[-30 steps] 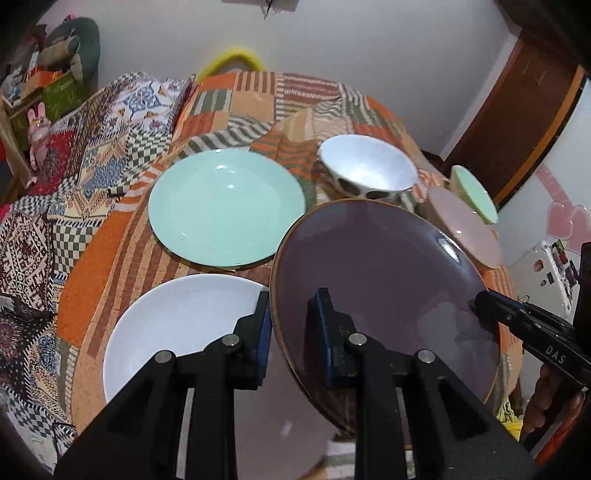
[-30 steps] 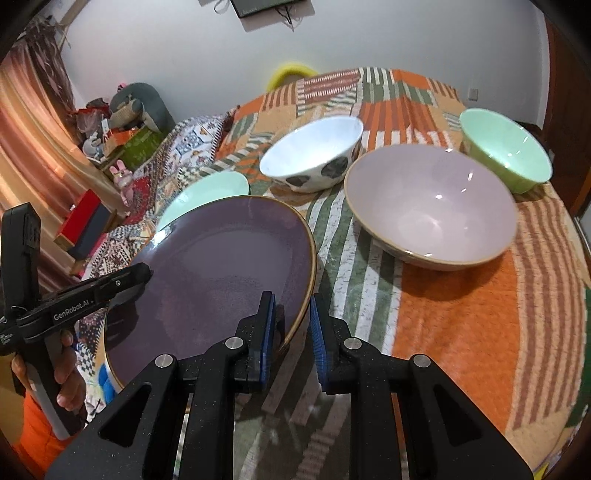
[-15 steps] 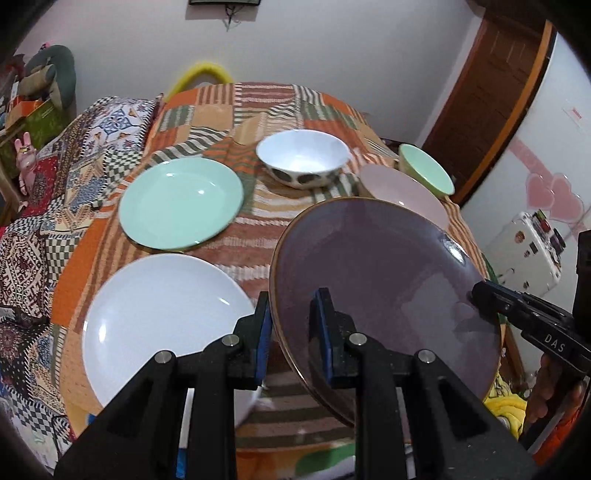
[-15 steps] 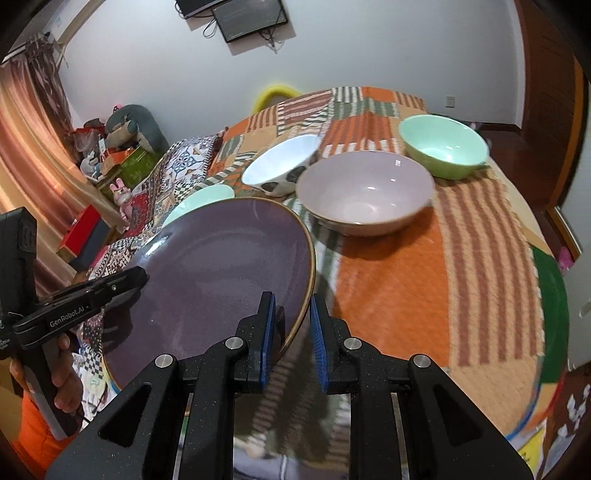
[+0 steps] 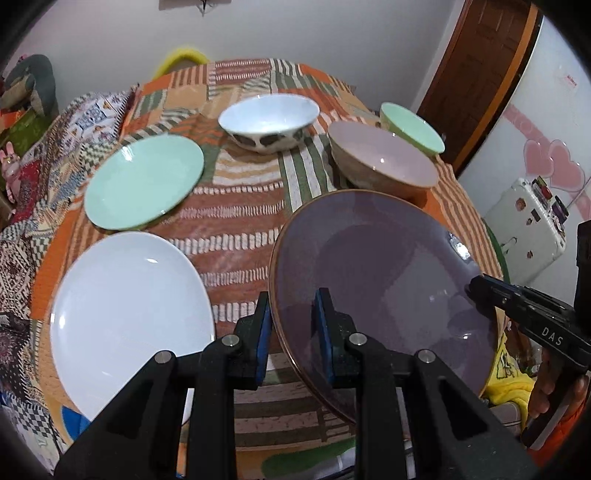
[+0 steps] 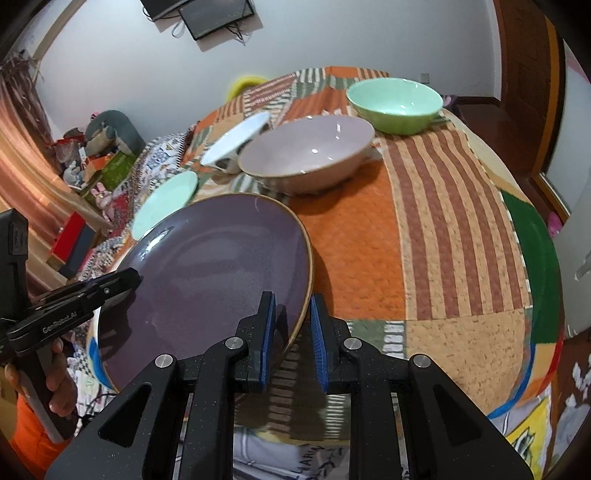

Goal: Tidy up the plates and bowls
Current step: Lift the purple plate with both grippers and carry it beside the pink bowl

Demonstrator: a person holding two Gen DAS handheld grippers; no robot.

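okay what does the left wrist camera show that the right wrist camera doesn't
Only the left wrist view shows the white plate and a white appliance off the table. Only the right wrist view shows the wall screen. Both show the purple plate clamped by the left gripper and right gripper, plus the mint plate and three bowls.

Patchwork cloth (image 5: 240,206), wall-mounted screen (image 6: 218,16)

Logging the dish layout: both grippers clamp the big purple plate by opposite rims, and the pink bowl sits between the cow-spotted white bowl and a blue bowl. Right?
Not quite. The bowl beyond the large pink bowl is mint green, not blue; the right wrist view shows it clearly. The rest holds: both grippers clamp the round purple plate, and the cow-spotted white bowl sits on the pink bowl's other side.
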